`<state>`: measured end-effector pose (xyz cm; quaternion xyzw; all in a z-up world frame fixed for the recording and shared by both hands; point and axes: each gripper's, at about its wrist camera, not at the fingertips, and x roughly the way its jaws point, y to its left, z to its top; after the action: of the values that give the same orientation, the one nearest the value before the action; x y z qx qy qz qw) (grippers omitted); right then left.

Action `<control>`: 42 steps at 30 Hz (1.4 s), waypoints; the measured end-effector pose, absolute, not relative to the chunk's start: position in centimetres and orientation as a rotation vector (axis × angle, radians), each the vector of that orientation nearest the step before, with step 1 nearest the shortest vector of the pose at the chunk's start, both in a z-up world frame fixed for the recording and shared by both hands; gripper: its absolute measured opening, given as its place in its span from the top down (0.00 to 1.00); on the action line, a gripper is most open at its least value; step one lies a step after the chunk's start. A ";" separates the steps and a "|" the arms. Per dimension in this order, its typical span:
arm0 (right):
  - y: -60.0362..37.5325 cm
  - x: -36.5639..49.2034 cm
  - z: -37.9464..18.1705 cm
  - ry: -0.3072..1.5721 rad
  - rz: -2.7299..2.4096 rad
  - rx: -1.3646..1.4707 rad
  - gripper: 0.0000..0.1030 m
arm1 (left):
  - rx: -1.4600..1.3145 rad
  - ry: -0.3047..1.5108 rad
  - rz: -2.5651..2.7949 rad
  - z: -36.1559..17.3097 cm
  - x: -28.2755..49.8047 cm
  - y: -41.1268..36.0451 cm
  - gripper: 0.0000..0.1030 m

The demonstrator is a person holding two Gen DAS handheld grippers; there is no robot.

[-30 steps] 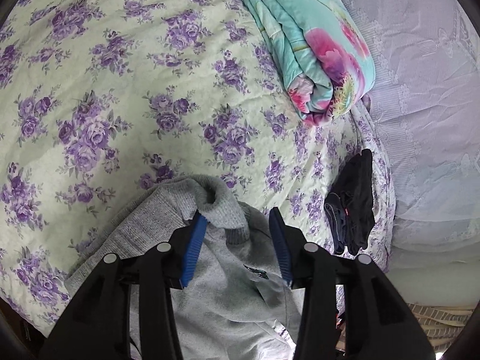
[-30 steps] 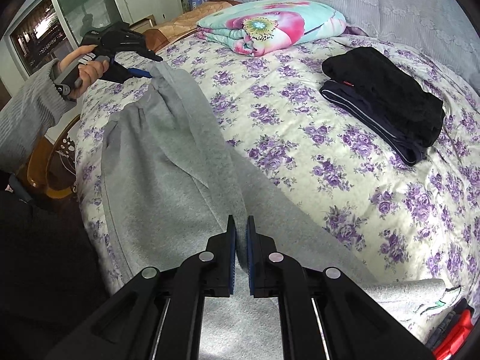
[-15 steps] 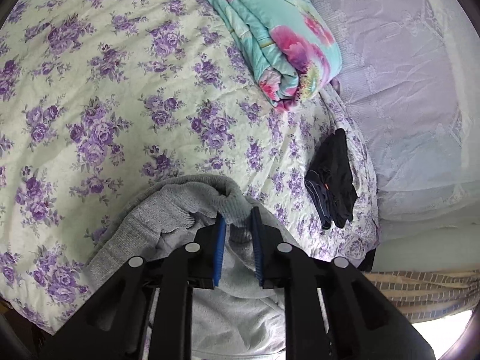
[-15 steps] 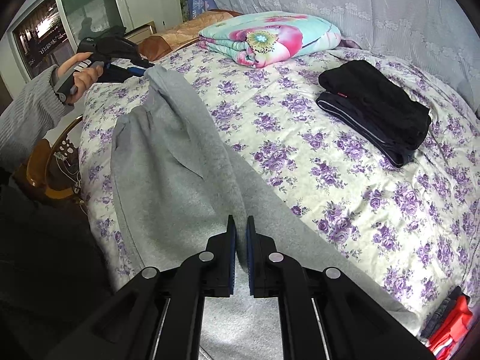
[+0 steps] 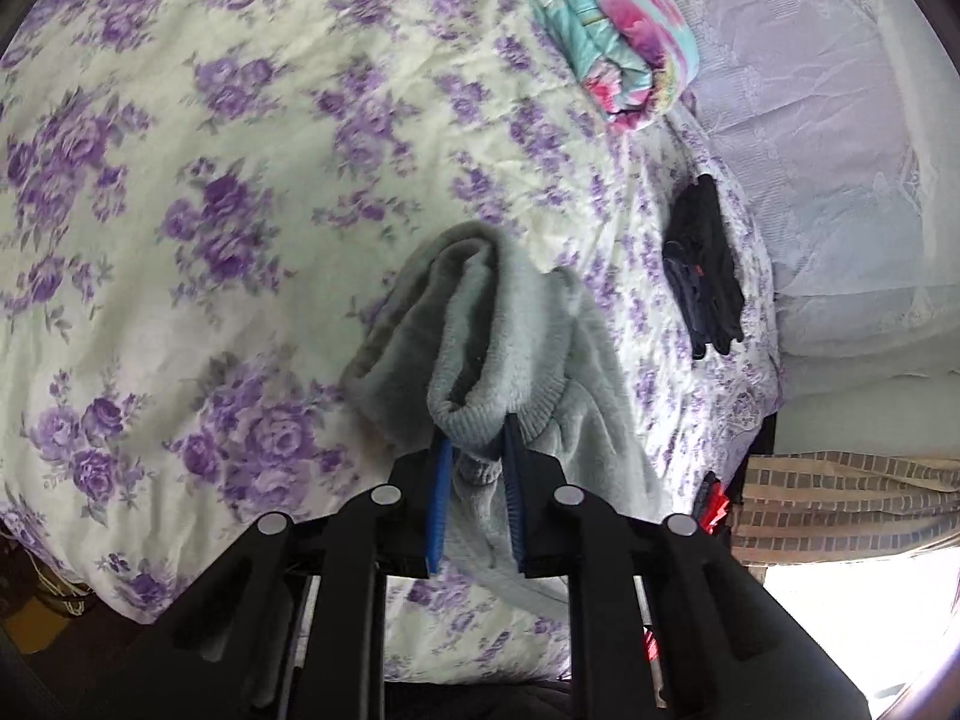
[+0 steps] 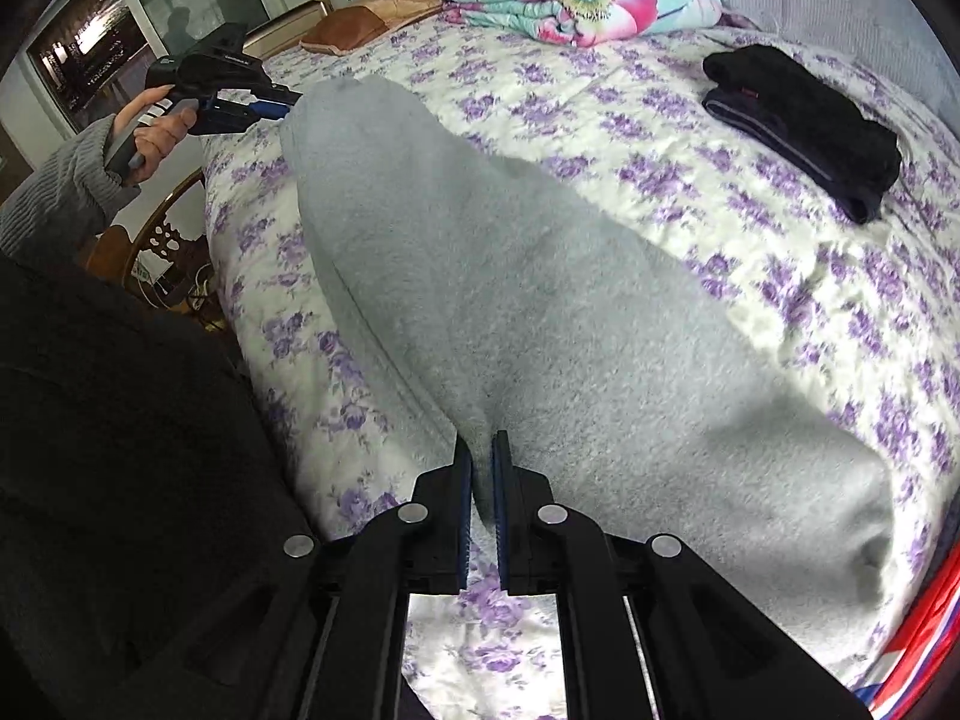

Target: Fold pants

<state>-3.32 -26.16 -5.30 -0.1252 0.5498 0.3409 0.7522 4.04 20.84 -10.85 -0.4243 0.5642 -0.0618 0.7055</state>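
- Grey fleece pants are seen stretched between two hand-held grippers above a floral bedspread, the cloth running forward and to the left from the right gripper to the far one.
- The ribbed band of the pants is pinched between the blue pads of the left gripper, with the bunched cloth hanging just ahead of its fingertips; fleece lining is turned outward there.
- A fold of the cloth's edge is clamped by the right gripper, its jaws pressed almost together on the thin layer.
- The left gripper is also shown from the right wrist view, gripped by a hand in a grey knit sleeve, ahead and far to the left.
- The fabric is judged soft, thick and limp: it is expected to sag between grips and drape rather than hold a crease, and to be light enough for a pinch. The ribbed band and hemmed edges are judged the firmest places to be taken hold of, since loose fleece may slide.
- A folded dark garment is seen lying ahead and to the right of the right gripper, well apart from the pants.
- A rolled turquoise floral quilt is shown beyond, at the far end of the bed.
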 end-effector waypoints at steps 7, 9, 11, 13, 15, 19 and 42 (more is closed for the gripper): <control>-25.5 -4.5 -9.8 1.260 0.688 -0.240 0.93 | -0.913 1.258 -0.072 -11.3 3.1 21.1 0.82; -25.5 -4.5 -10.3 1.264 0.676 -0.225 0.93 | -0.813 1.218 -0.010 -9.1 2.4 21.1 0.84; -25.6 -4.5 -10.4 1.262 0.671 -0.204 0.93 | -0.625 1.137 0.052 -5.5 2.0 20.1 0.84; -25.9 -4.5 -10.5 1.264 0.665 -0.176 0.93 | -0.469 1.055 -0.016 -2.0 2.1 17.2 0.84; -26.1 -4.4 -10.7 1.265 0.660 -0.159 0.93 | -0.383 1.025 -0.134 -0.1 2.5 13.4 0.81; -26.3 -4.2 -11.2 1.266 0.649 -0.121 0.93 | -0.209 1.107 -0.232 -3.3 3.9 6.0 0.60; -51.5 -8.3 -7.4 0.876 0.005 1.010 0.63 | -0.323 1.271 -0.171 -9.1 2.0 7.6 0.61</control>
<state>-8.27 -51.51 -7.39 0.4681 0.4062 0.0024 0.7847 2.03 7.55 -9.09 -0.1500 0.5902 -0.0795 0.7892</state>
